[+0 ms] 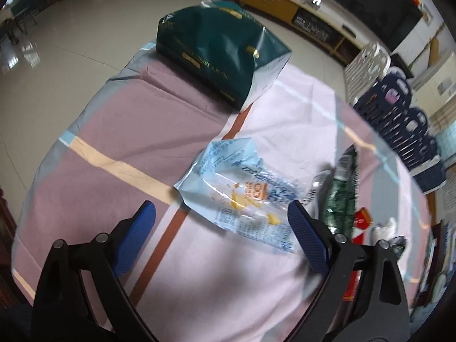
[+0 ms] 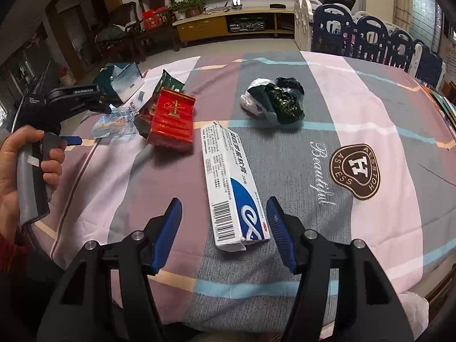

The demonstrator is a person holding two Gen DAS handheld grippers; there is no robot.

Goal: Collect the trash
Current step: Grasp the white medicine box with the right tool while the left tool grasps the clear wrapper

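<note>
In the left wrist view my left gripper (image 1: 223, 216) is open just above a light-blue clear snack wrapper (image 1: 242, 196) that lies flat on the cloth, its near part between the fingertips. A dark green bag (image 1: 216, 51) lies at the table's far end. In the right wrist view my right gripper (image 2: 225, 216) stands open around the near end of a white-and-blue carton (image 2: 228, 182). The right pad is close to the carton and the left pad is well apart from it. A red box (image 2: 172, 119) and a crumpled black and white plastic bag (image 2: 273, 99) lie farther off.
A green foil wrapper (image 1: 342, 199) lies right of the snack wrapper, beside the red box (image 1: 360, 222). A hand (image 2: 17, 165) grips the left tool's handle. Navy and white fence panels (image 2: 370, 40) stand past the table's right edge, and a yellow cabinet (image 2: 228, 22) stands behind.
</note>
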